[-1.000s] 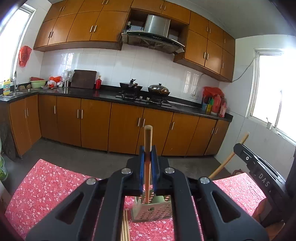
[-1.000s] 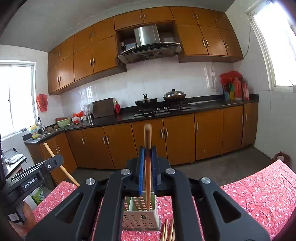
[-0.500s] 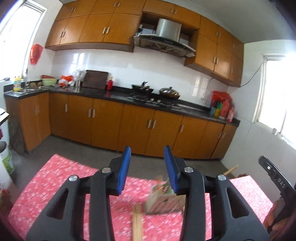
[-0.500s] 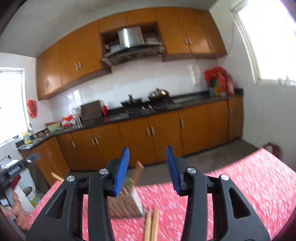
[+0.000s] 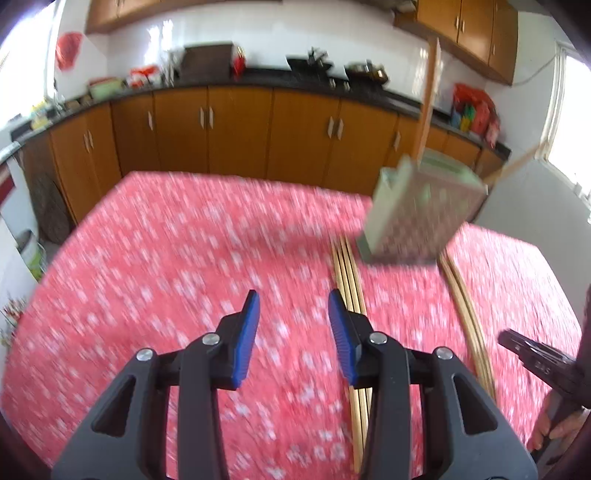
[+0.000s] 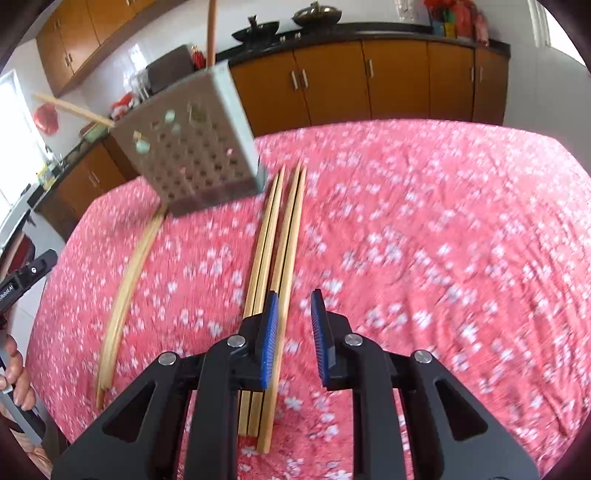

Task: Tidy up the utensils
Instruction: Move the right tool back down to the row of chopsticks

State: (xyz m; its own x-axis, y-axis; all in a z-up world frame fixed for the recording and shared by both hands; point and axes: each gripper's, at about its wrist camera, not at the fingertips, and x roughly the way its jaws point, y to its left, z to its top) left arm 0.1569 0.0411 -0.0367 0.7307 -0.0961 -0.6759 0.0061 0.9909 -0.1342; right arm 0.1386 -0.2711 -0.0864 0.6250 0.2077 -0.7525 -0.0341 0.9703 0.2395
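A pale green perforated utensil holder stands on the red floral tablecloth with two chopsticks sticking out of it. Two bundles of wooden chopsticks lie flat in front of it. My left gripper is open and holds nothing; one bundle lies just right of its right finger. My right gripper has its jaws closing, still apart, with only cloth showing between them. The other bundle runs under its left finger.
A person's hand holds the right gripper at the left wrist view's edge; another hand shows at the right wrist view's left edge. Orange kitchen cabinets stand beyond the table's far edge. A white bucket sits on the floor.
Each gripper held an upright chopstick over the holder, then let it go into the holder. Both have since dropped low over the cloth and tilted down. The right jaws are narrower than before.
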